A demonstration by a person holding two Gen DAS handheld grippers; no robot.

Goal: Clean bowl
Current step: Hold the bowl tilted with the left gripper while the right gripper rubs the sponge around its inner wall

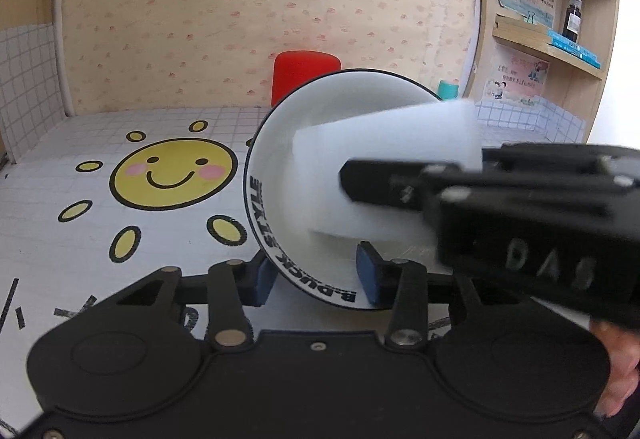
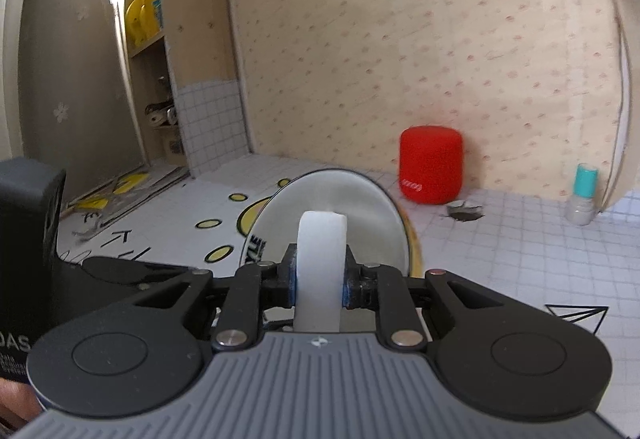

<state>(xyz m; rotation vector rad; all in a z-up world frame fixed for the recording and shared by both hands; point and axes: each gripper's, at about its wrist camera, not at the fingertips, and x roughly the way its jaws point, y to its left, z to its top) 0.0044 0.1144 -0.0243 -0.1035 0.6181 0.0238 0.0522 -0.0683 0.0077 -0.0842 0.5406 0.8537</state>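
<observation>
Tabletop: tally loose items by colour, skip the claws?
White: 2, bowl and sponge
Red: 1, speaker
Teal-capped: 1, small bottle
Total: 4

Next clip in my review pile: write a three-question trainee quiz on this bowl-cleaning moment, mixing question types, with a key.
1. True or false: the left tongs grip the rim of the white ceramic bowl with black lettering.
2. What do the right tongs hold? A) white sponge block B) green brush C) blue cloth
3. Fill in: behind the bowl, against the wall, stands a ___ cylindrical speaker.

Key: 1 true. 2 A, the white sponge block, pressed inside the tilted bowl. 3 red.
</observation>
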